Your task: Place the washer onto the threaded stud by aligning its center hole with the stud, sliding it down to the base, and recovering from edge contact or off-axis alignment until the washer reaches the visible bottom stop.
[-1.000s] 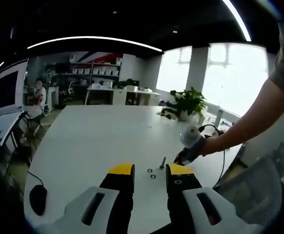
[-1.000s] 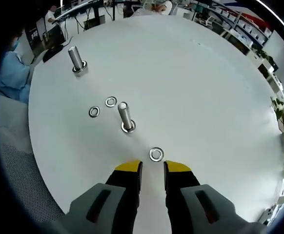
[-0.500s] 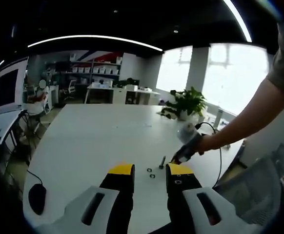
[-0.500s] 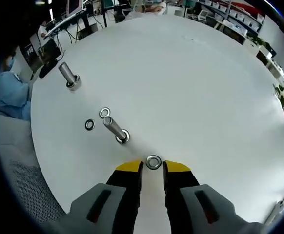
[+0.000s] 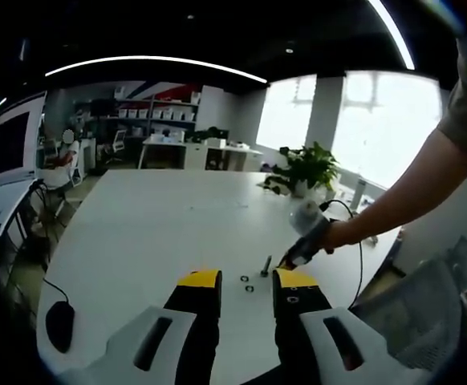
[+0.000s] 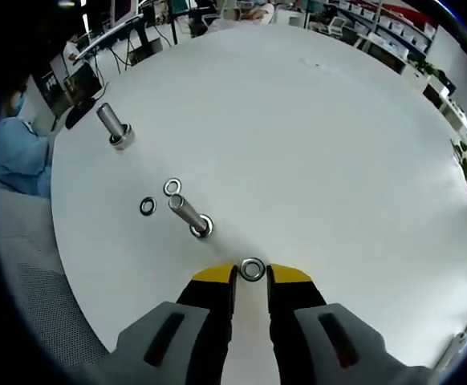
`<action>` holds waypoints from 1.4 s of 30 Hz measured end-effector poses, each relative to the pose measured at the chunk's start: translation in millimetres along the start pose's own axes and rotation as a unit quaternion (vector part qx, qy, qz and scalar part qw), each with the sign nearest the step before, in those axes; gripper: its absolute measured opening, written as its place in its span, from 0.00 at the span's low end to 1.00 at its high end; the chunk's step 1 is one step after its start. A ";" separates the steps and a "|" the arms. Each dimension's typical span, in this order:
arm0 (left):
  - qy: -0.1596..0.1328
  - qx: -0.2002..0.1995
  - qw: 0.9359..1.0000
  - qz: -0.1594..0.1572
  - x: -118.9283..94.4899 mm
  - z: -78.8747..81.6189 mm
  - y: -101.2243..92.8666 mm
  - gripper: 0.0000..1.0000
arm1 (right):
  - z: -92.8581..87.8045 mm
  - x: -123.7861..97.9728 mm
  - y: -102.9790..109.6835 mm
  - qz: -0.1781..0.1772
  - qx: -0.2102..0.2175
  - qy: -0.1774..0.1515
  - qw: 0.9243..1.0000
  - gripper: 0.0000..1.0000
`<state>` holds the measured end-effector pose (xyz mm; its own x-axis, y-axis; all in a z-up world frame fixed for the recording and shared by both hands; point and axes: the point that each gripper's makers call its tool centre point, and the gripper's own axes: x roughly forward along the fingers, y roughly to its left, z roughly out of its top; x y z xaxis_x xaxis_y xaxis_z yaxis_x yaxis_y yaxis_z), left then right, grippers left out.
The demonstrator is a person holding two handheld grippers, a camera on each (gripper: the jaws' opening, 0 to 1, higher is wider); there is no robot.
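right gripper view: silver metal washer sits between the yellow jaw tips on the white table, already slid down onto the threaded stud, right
Not on the stud. The right gripper view shows the silver metal washer lying flat on the white table between the yellow jaw tips, apart from the nearest threaded steel stud.

No text, label, brand, number or sign can be read in either view. The worktop (image 6: 314,136) is seen to be plain white and unmarked. The screen (image 5: 12,144) beyond the worktop's far left corner in the left gripper view is dark, and nothing legible is shown on it. The bins on the distant shelves (image 5: 149,115) are too small and blurred for any marking to be made out. No lettering is borne by the yellow tips of either claw.
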<state>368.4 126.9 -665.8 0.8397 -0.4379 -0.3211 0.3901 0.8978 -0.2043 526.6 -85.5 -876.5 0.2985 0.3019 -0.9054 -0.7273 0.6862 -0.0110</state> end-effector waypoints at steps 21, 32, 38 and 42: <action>0.002 0.002 1.000 -0.003 0.0 -0.8 -1.2 0.23 | 0.3 -0.3 3.1 0.001 -0.009 0.001 1.000 0.15; 0.003 0.003 1.000 -0.005 0.4 -1.3 -2.0 0.23 | -1.0 -1.4 4.0 0.007 -0.010 0.002 1.000 0.16; 0.003 0.003 1.000 -0.006 0.4 -1.1 -2.7 0.23 | -2.9 -1.7 3.9 0.011 -0.018 0.006 1.000 0.17; 0.003 0.003 1.000 -0.007 0.2 -1.2 -3.2 0.23 | -2.5 -1.5 3.2 0.006 -0.017 0.004 1.000 0.16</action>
<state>366.8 123.9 -666.3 0.8318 -0.4505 -0.3242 0.4040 0.8920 -0.2029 522.2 -85.4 -876.3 0.2848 0.3058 -0.9085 -0.7513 0.6598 -0.0135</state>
